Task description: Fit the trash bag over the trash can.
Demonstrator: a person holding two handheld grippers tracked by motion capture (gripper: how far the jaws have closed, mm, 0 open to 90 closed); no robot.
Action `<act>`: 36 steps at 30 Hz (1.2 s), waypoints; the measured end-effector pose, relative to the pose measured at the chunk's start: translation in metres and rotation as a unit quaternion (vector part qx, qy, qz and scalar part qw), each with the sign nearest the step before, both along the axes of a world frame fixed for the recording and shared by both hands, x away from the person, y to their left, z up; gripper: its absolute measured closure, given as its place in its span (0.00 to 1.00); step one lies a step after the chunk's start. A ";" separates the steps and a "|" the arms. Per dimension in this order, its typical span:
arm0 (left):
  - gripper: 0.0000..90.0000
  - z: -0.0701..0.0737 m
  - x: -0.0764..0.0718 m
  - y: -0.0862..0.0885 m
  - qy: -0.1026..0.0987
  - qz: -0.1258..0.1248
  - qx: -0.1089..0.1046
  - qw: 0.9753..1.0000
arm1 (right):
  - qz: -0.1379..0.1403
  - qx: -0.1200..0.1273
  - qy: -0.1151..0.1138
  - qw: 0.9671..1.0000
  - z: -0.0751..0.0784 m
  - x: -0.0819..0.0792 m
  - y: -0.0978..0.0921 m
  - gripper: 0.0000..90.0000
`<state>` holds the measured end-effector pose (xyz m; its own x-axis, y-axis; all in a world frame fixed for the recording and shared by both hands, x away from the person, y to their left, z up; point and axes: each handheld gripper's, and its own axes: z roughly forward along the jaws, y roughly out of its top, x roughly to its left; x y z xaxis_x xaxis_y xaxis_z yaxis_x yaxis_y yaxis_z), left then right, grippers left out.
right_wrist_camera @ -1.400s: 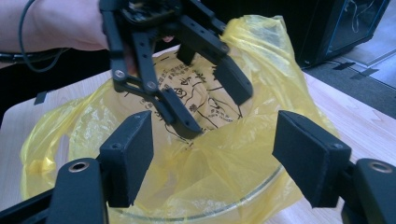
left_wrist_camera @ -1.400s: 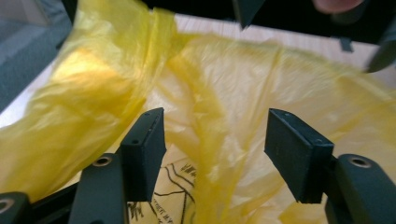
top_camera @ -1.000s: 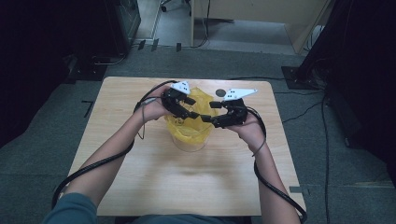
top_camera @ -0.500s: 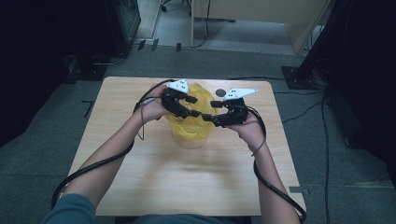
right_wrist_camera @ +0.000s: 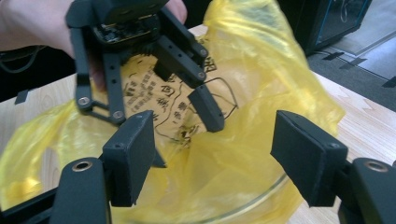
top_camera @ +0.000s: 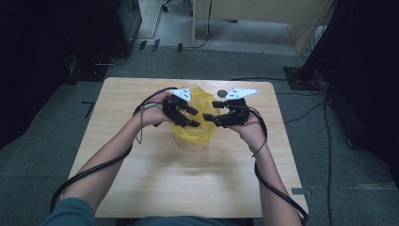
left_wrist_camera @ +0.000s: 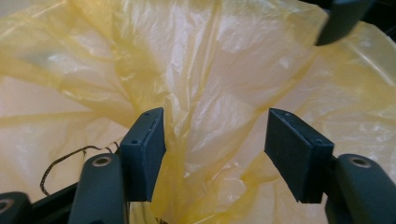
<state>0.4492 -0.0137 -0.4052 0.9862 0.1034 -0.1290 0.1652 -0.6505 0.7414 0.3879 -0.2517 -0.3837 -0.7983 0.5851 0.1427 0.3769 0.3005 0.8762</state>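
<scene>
A yellow plastic bag sits at the centre of the high view, draped into a clear round container on the wooden table; it looks as though the bag is being spread as a liner, which would explain why both tools meet over the container's mouth; the left gripper comes in from the left of centre and the right gripper from the right, their tips close together above the film. In the left gripper view the jaws stand apart with a crumpled fold of the bag between them, not pinched; in the right gripper view the jaws are likewise apart, facing the bag and the container's rim at the lower middle. Both forearms rise from the bottom of the high view and converge, wrists bent inward; a small dark disc lies on the table just above the grippers.
</scene>
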 end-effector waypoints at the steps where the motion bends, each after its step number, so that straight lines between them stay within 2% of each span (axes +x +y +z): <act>1: 0.39 0.000 0.000 0.001 0.000 0.000 -0.007 1.000 | -0.001 0.001 0.001 1.000 0.000 0.000 0.000 0.34; 4: 0.39 0.003 -0.001 0.004 0.002 0.008 -0.035 0.999 | 0.008 0.010 -0.003 1.000 0.002 0.000 0.002 0.41; 7: 0.39 0.009 -0.002 0.009 -0.009 0.015 -0.042 0.999 | 0.014 0.013 -0.007 1.000 0.004 0.001 0.006 0.45; 9: 0.38 0.014 -0.003 0.013 -0.009 0.017 -0.049 0.999 | 0.011 0.011 -0.009 1.000 0.004 0.005 0.008 0.47; 11: 0.38 0.020 -0.005 0.017 -0.016 0.024 -0.057 0.998 | 0.012 0.019 0.006 1.000 0.004 0.011 0.010 0.47; 13: 0.38 0.026 -0.005 0.021 -0.014 0.030 -0.074 0.997 | 0.004 0.025 0.009 1.000 0.004 0.016 0.011 0.48; 16: 0.38 0.032 -0.006 0.029 -0.010 0.038 -0.100 0.994 | 0.000 0.016 0.002 1.000 0.007 0.021 0.016 0.45; 17: 0.37 0.033 -0.006 0.030 -0.008 0.045 -0.104 0.994 | 0.002 0.010 -0.003 1.000 0.008 0.022 0.017 0.45; 18: 0.36 0.032 -0.006 0.032 -0.011 0.047 -0.099 0.994 | 0.004 0.006 -0.002 1.000 0.008 0.023 0.019 0.45; 20: 0.36 0.031 -0.007 0.033 -0.019 0.046 -0.103 0.993 | 0.004 0.005 0.001 1.000 0.006 0.024 0.020 0.45; 22: 0.36 0.030 -0.005 0.033 -0.008 0.056 -0.119 0.991 | 0.004 0.000 0.003 1.000 0.005 0.023 0.021 0.45; 24: 0.36 0.030 -0.003 0.031 -0.004 0.063 -0.122 0.991 | 0.009 -0.008 0.003 1.000 0.003 0.023 0.022 0.45; 27: 0.36 0.032 -0.002 0.027 -0.005 0.059 -0.122 0.991 | 0.013 -0.018 0.000 1.000 0.003 0.021 0.023 0.45; 31: 0.36 0.041 -0.005 0.025 -0.016 0.052 -0.121 0.991 | 0.014 -0.018 -0.001 1.000 0.005 0.021 0.020 0.45; 34: 0.36 0.046 -0.008 0.033 -0.018 0.052 -0.121 0.991 | 0.017 -0.019 -0.004 1.000 0.007 0.020 0.019 0.46; 36: 0.36 0.046 -0.013 0.041 -0.022 0.050 -0.110 0.992 | 0.023 -0.021 -0.011 0.999 0.008 0.018 0.018 0.47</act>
<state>0.4359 0.0277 -0.3593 0.9779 0.1745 -0.1152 0.1839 -0.4550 0.8713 0.4057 -0.2334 -0.3759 -0.8266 0.5534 0.1018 0.3434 0.3529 0.8704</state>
